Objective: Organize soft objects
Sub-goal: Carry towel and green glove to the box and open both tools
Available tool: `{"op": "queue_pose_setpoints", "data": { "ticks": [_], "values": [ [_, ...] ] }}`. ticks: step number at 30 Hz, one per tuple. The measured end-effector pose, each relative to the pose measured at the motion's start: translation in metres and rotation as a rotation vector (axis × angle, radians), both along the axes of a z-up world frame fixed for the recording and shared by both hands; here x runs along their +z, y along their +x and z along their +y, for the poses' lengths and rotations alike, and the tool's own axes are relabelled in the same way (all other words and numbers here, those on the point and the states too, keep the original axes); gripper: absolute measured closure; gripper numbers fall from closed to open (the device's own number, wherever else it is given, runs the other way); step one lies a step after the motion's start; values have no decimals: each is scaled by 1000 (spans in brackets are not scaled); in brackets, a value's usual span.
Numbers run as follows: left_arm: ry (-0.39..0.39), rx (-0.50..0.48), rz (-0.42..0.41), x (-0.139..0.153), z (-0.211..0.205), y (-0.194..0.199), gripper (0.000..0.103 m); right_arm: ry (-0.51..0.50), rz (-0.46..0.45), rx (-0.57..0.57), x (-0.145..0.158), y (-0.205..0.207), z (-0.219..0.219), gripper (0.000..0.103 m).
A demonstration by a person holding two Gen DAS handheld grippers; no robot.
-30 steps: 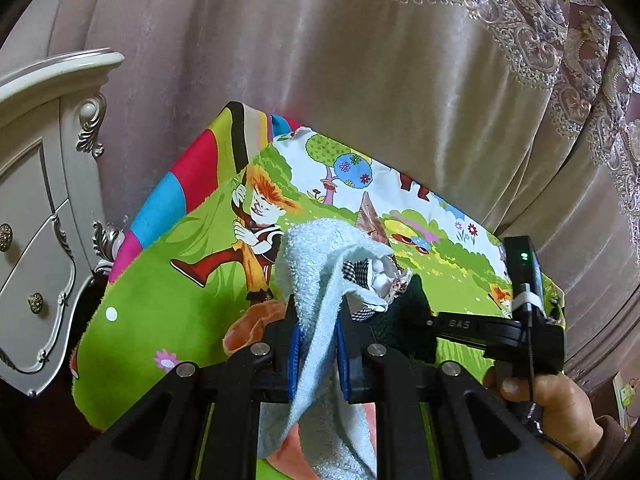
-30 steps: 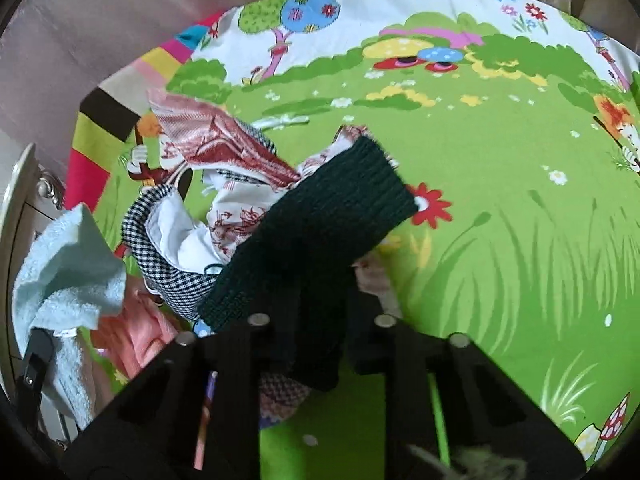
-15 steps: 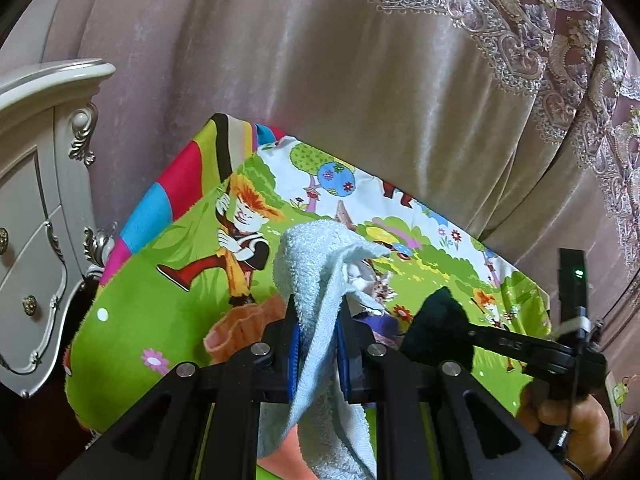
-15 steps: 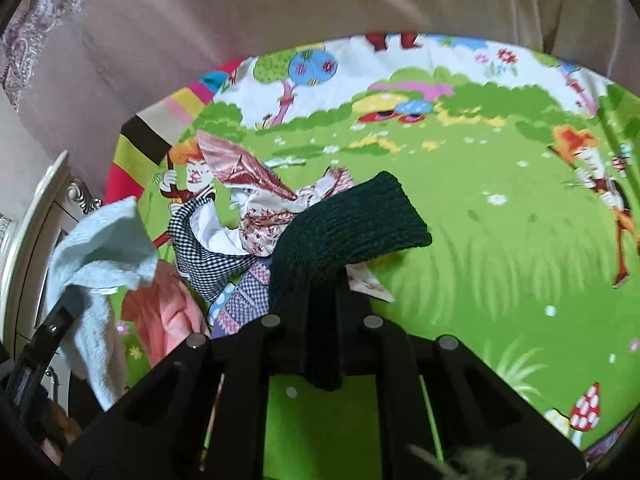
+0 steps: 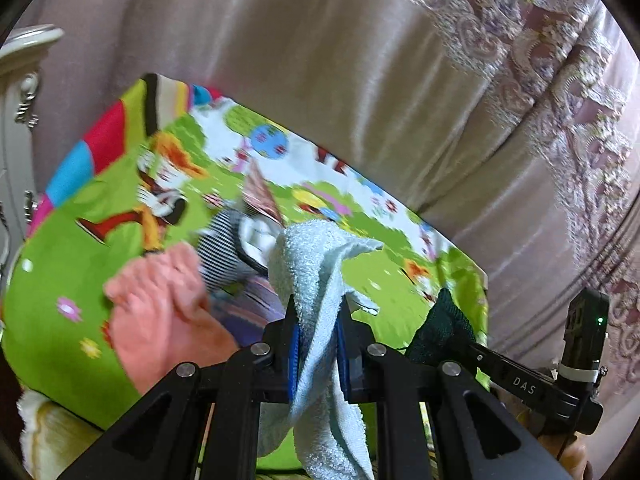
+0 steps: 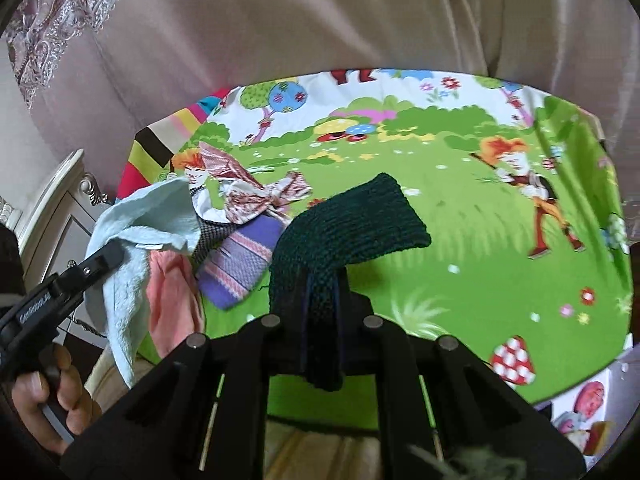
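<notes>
Above the cartoon-print bench (image 6: 480, 240), the left hand-held gripper (image 5: 318, 320) clamps a pale blue towel (image 5: 320, 264) while the right hand-held gripper (image 6: 322, 292) clamps a dark green knit (image 6: 352, 220). Both hang lifted beside the leftover cloth pile (image 6: 248, 216); next, likely, each needs a clear spot for setting down.

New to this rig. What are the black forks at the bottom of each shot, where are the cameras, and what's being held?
No robot here: a person carries a handheld gripper in each hand, and each has a fisheye camera looking forward along its two fingers. Those black forks are the grippers themselves.

In the left wrist view, the left gripper is shut on a light blue towel. In the right wrist view, the right gripper is shut on a dark green knitted piece. Each view also catches the other gripper at its edge, and the right view shows the person's hand on the left one.

Below is a cartoon-print mat with a pile still lying on it: a pink cloth, a purple striped cloth, and checked and patterned fabrics.
</notes>
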State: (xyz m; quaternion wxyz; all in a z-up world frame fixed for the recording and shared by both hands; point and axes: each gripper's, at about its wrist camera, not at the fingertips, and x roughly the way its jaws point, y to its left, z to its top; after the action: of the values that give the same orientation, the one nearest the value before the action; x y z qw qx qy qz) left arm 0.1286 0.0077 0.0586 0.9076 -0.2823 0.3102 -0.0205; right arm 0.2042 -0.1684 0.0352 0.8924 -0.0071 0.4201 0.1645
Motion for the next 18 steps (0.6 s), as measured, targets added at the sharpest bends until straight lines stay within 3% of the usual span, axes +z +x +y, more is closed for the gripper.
{"op": "queue_pose_setpoints", "data": {
  "ticks": [6,18],
  "values": [
    [-20,-149,10,8,-50,7,87,-2,-9,-61,12,-26,-49,90],
    [-70,-506,64,13,-187,13,87,-38,-27,-265,29,-85,-169,90]
  ]
}}
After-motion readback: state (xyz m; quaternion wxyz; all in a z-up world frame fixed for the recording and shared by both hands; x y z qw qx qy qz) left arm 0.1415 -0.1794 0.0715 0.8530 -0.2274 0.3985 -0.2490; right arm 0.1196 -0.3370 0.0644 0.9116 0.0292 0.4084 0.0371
